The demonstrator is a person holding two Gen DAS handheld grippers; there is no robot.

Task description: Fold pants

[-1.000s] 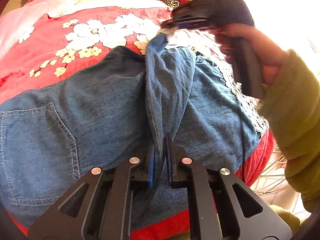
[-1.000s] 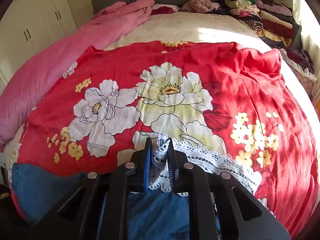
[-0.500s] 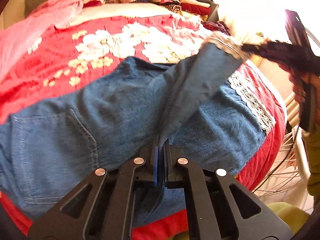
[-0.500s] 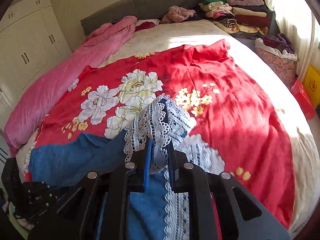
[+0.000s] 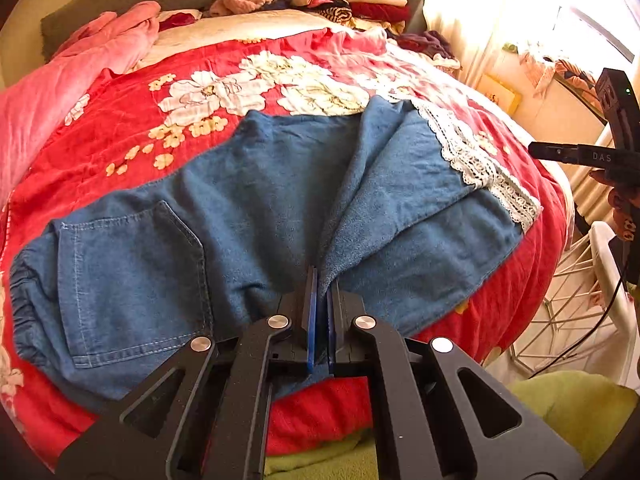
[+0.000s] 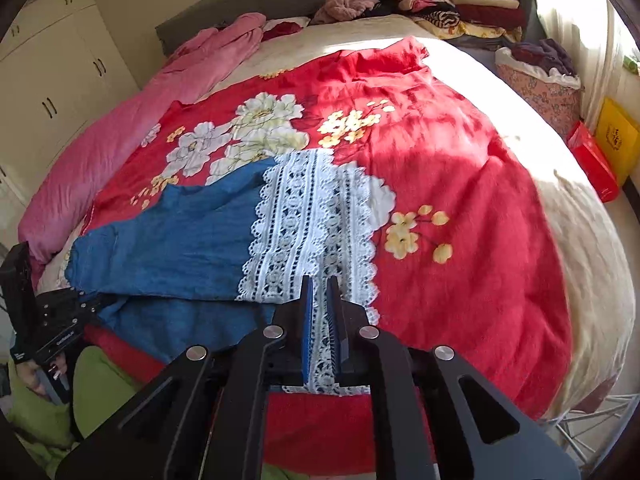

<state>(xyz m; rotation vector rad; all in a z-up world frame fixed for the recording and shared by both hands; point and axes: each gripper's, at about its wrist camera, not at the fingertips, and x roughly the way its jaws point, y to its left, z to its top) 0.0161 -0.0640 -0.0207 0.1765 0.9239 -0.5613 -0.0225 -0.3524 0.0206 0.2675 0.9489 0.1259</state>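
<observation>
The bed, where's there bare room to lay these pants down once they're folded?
Freest is the red floral blanket right of the lace hem, out to the cream sheet. A smaller patch lies between the pants and the pink quilt. The stacked clothes crowd the headboard corner.

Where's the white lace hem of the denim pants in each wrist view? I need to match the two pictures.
Left wrist view: lace hem lies right of centre, running diagonally along the far leg ends.
Right wrist view: lace hem fills the centre, reaching down between the right gripper's shut jaws.
Shared landmark: the big white flowers on the red quilt.
</observation>
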